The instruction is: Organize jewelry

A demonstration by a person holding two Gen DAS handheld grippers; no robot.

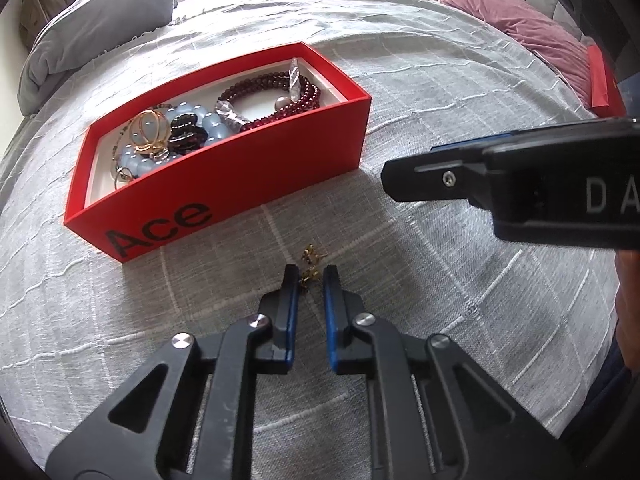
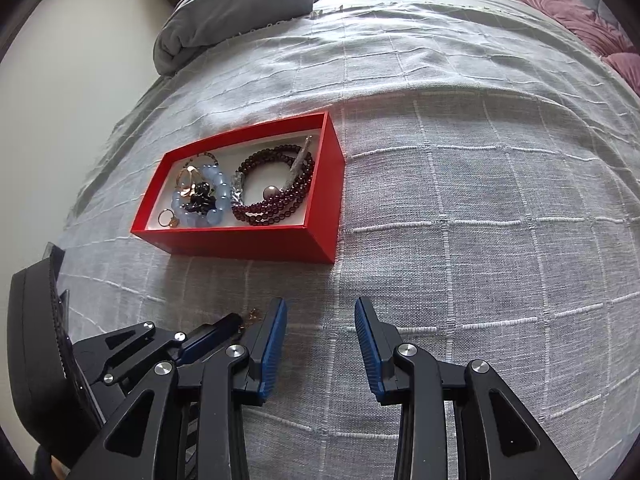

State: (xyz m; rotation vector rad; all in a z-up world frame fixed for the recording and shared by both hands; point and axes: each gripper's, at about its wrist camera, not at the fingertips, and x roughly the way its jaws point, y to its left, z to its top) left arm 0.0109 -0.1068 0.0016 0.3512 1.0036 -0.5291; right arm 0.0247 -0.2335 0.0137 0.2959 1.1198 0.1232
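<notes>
On the grey bedspread (image 1: 440,280) lie two small gold earrings. My left gripper (image 1: 311,273) points down at the bed, and its blue pads are narrowed onto the nearer earring (image 1: 309,278). The second earring (image 1: 313,254) lies just past the tips. Behind them stands a red box (image 1: 240,176) marked "Ace". It holds a dark red bead bracelet (image 1: 280,96), a pale blue bead bracelet (image 1: 208,124), black beads and gold rings (image 1: 150,132). My right gripper (image 2: 320,304) stands open over bare cloth with nothing between its fingers, to the right of the left one.
A folded grey blanket (image 2: 240,0) lies at the far end of the bed, and pink pillows (image 1: 520,20) at the far right. Part of another red box piece (image 1: 600,76) shows by the right edge. The person's hand (image 1: 628,300) is at the right.
</notes>
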